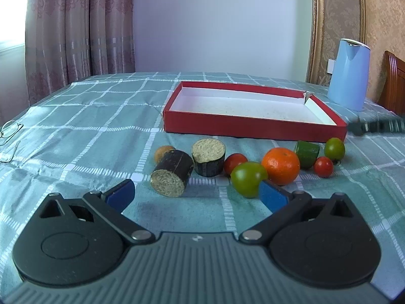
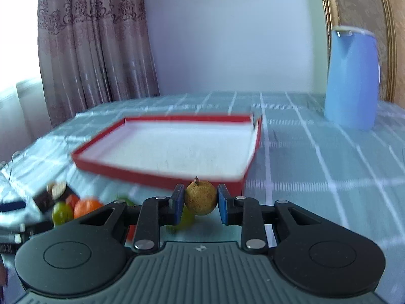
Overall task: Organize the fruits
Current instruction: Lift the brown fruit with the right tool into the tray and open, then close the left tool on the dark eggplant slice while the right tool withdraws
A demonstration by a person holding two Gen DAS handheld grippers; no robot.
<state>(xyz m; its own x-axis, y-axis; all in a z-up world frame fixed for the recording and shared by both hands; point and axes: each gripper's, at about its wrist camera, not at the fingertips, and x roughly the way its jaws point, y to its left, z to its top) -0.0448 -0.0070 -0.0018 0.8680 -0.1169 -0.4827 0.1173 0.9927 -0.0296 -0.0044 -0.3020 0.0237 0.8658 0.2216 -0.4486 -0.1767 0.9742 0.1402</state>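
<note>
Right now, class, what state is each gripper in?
Left gripper: open, holding nothing.
Right gripper: closed on a small brown fruit.

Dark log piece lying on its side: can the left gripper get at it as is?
Probably yes. The left gripper is open, and the dark log piece lies just ahead with bare tablecloth between; the green tomato crowds its right finger.

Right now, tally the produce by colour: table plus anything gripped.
Orange: 1, the orange
Red: 2, the tomatoes
Green: 3, two round, one cut piece
Dark cut segments: 2
Tan: 2, one on the table, one in the right gripper
Total: 10
</note>
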